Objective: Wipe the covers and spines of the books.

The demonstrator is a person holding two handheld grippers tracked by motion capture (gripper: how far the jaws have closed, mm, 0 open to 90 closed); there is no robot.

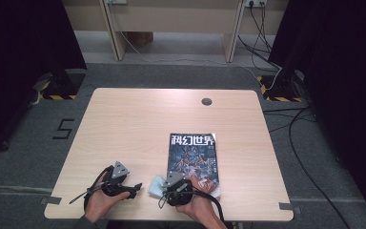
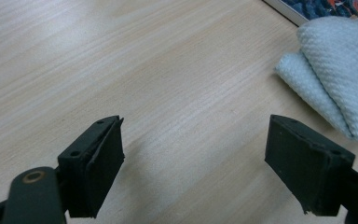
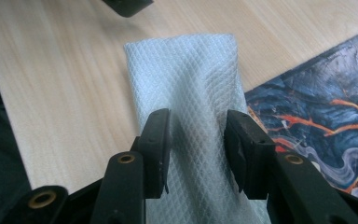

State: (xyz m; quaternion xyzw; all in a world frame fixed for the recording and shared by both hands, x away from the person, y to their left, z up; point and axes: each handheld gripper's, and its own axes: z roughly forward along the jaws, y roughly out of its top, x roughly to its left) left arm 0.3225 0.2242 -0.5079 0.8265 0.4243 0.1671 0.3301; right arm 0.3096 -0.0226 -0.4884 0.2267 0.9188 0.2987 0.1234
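Cloth [image 3: 186, 93]: pale blue-white, waffle-textured, folded, bunched between right tongs [image 3: 196, 144].

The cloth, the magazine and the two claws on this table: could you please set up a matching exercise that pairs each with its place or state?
Things:
1. left claw
2. right claw
3. magazine
4. table

Places or states:
A. lies flat, dark illustrated cover up
B. jaws wide apart over bare wood
C. pale wood, round hole near the far edge
D. jaws on either side of the white cloth

Pairs: 1-B, 2-D, 3-A, 4-C
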